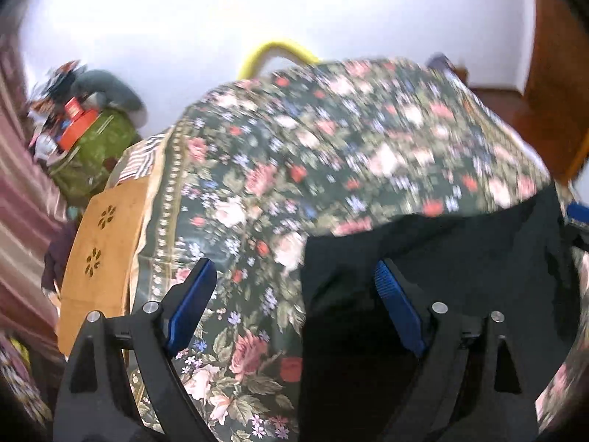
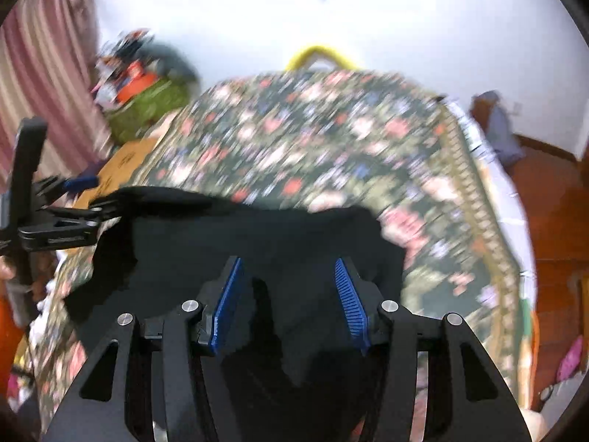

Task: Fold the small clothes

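A black garment (image 1: 434, 258) lies on a bed spread with a dark floral cover (image 1: 294, 140). It sits on the near part of the bed, toward the near right in the left wrist view and across the near middle in the right wrist view (image 2: 257, 243), where its far edge runs as an uneven line against the flowers. Its folds are too dark to make out.

The left hand-held gripper (image 1: 294, 276) is spread wide above the garment's left edge. Its left blue pad is over the floral cover and its right blue pad is over the black cloth, and nothing is clamped between them. In the right wrist view it shows at the far left (image 2: 73, 202), just at the garment's left corner; whether it touches the cloth cannot be told.

The right hand-held gripper (image 2: 287, 269) stands about half open over the middle of the garment, with black cloth seen between its 2 blue pads; whether the pads press on any of it cannot be told.

A wooden board with 2 flower-shaped cutouts (image 1: 103, 250) lies at the left side of the bed. Farther left is a green bundle (image 1: 95, 151) with a red box (image 1: 77, 125) on top. A yellow hoop (image 1: 276, 51) rises behind the far edge of the bed, against a white wall (image 1: 184, 18). A pink striped curtain (image 2: 48, 66) hangs at the left.
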Demonstrator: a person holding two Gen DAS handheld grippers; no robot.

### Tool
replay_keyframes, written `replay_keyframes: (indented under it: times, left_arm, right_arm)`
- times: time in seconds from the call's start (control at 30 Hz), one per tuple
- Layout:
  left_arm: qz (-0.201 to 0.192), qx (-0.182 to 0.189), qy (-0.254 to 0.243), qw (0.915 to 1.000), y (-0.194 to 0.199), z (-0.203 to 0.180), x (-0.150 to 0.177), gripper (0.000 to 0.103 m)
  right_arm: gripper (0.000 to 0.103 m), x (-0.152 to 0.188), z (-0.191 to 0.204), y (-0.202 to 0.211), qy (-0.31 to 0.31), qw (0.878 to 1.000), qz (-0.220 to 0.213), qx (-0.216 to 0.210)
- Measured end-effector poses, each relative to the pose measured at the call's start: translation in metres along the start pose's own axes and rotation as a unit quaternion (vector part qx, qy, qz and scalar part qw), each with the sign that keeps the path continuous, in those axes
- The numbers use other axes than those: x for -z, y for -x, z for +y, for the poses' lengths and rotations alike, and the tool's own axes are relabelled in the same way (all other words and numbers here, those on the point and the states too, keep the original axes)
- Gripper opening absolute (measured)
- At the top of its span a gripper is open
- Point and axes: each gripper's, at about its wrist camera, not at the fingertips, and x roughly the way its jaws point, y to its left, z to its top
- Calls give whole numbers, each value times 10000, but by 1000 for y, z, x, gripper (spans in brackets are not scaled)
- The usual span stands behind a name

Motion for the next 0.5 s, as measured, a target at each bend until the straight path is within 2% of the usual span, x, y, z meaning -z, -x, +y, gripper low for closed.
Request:
replay_keyframes:
  times: [0.17, 0.27, 0.37, 0.5]
  left_arm:
    - [85, 12, 151, 9998, 6, 19, 17, 88]
    - [357, 427, 392, 9977, 5, 31, 35, 88]
    - [570, 914, 660, 9920, 2, 37, 56, 88]
    - [849, 1156, 679, 9873, -11, 30, 75, 88]
  right_arm:
    - [59, 11, -7, 21, 17, 10000, -32, 83]
    - [61, 24, -12, 30, -69, 9999, 55, 109]
    - [76, 36, -17, 29, -193, 9995, 236, 65]
    - [77, 51, -24, 20, -271, 9985, 454, 125]
